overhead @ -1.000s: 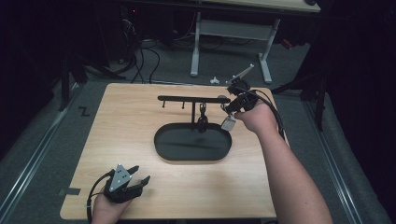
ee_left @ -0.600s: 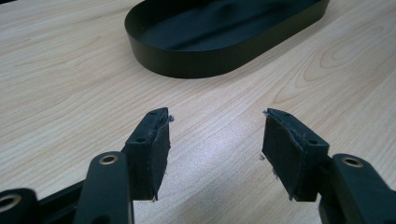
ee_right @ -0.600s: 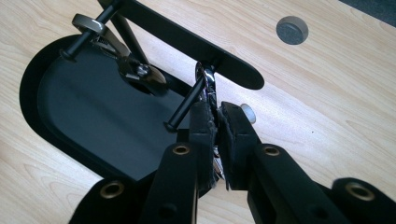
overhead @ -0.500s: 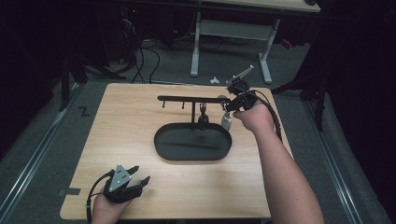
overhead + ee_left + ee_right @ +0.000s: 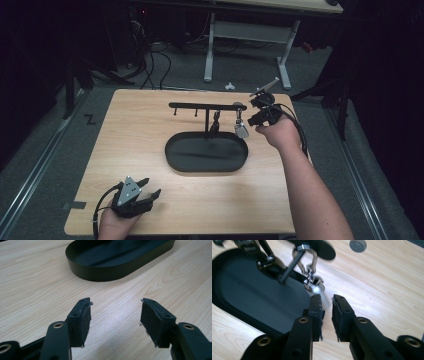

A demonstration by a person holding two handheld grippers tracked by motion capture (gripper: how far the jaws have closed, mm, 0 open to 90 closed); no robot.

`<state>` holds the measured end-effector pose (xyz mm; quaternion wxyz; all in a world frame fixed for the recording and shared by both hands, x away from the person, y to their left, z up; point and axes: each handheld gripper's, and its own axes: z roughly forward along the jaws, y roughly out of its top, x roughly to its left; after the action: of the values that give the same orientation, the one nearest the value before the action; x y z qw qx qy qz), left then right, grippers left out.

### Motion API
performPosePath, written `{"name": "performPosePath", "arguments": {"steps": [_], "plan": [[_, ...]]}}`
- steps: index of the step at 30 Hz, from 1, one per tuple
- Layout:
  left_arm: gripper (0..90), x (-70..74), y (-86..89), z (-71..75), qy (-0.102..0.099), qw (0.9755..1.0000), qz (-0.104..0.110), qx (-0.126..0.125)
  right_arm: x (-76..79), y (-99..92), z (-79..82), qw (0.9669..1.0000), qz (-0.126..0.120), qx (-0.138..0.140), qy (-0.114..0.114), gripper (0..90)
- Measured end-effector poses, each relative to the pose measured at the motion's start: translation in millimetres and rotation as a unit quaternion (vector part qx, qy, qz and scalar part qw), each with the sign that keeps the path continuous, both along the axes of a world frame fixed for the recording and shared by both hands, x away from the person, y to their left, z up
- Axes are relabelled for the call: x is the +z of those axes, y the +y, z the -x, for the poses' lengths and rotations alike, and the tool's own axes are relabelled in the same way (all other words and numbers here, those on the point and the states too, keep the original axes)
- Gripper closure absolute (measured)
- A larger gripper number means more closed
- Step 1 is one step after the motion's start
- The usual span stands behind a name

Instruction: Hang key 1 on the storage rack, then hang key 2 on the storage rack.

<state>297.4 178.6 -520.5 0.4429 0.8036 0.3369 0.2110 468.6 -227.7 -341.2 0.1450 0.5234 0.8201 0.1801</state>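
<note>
Our right gripper [image 5: 327,301] has its fingers [image 5: 315,312] parted by a narrow gap; they have just been opening, and nothing is pinched between them now. Just beyond their tips, in the middle of the right gripper view, the silver tag [image 5: 318,288] dangles from its clasp and ring. In the high view that keyring [image 5: 241,127] hangs from the right end of the black hook rack [image 5: 205,106], slightly right of centre in the frame, with the right gripper [image 5: 260,119] just beside it. A second ago the tag was at our fingers, a little off the bar to the right; now it hangs straight below its hook. We judge the hanging step done: the keyring bears its own weight on the rack, and what remains is to draw the right hand clear without brushing it.

The rack's post rises from the black oval tray [image 5: 172,155] in the centre of the tabletop [image 5: 130,130]; a darker keyring [image 5: 216,122] hangs by the post.

Our left gripper [image 5: 145,192] rests at the lower left of the high view, where it was a second ago, well apart from the tray. Its fingers [image 5: 82,317] stand wide open over bare wood, holding nothing.
</note>
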Motion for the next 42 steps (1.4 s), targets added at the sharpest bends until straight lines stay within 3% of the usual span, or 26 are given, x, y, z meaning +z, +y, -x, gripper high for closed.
{"name": "performPosePath", "arguments": {"steps": [5,15,20,25,28,34,42], "plan": [[41.5,-0.5,-1.8,-0.3,-0.001,1.0000,-0.004,-0.002,-6.6,-2.2,11.2,1.0000,-0.001,0.003,-0.002,69.2],[41.4,-3.0,-6.5,-0.5,0.001,0.9999,-0.010,-0.008,-28.8,-6.9,44.9,0.9993,-0.011,0.015,-0.032,49.7],[41.5,-2.9,-6.9,-0.6,0.001,0.9999,-0.010,-0.010,-48.1,-17.1,65.6,0.9984,-0.022,0.016,-0.050,44.6],[41.5,-2.2,-9.8,-1.2,-0.001,0.9999,-0.011,-0.013,-68.6,-29.7,87.3,0.9962,-0.013,0.010,-0.085,41.0],[41.5,-2.2,-13.4,-2.0,0.000,0.9997,-0.014,-0.019,-79.4,-37.1,99.6,0.9947,-0.032,0.003,-0.098,37.6],[41.4,-2.7,-19.2,-4.7,-0.001,0.9995,-0.018,-0.025,-105.6,-48.9,121.7,0.9918,-0.049,0.005,-0.118,33.1],[41.2,-3.2,-26.4,-2.7,-0.004,0.9992,-0.028,-0.026,-144.4,-67.6,150.0,0.9868,-0.076,-0.015,-0.143,28.5]]}}
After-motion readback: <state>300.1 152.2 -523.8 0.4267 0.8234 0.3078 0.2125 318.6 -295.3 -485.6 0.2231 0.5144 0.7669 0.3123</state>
